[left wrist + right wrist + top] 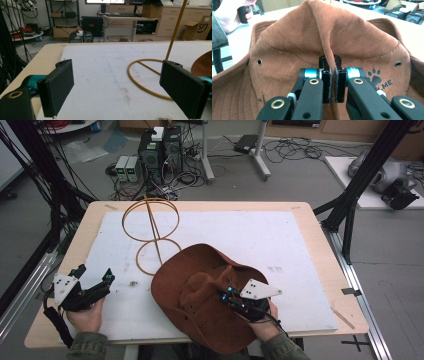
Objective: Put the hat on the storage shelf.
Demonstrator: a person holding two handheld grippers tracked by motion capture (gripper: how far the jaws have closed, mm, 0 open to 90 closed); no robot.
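in the high view a brown suede bucket hat (200,295) lies crumpled at the lower centre of the frame, on the white sheet (260,240) that covers the wooden table (80,245), its brim reaching past the near edge. the right claw (227,295) sits on the hat's crown, and the right gripper view shows its jaws pressed together on a raised fold of the cloth (a paw-print logo (374,76) sits just right of the pinch). the left claw (95,282), at the lower left, hovers with its jaws spread wide and nothing between them. a yellow wire hat stand (152,232) with two rings stands at the upper centre, just behind the hat.
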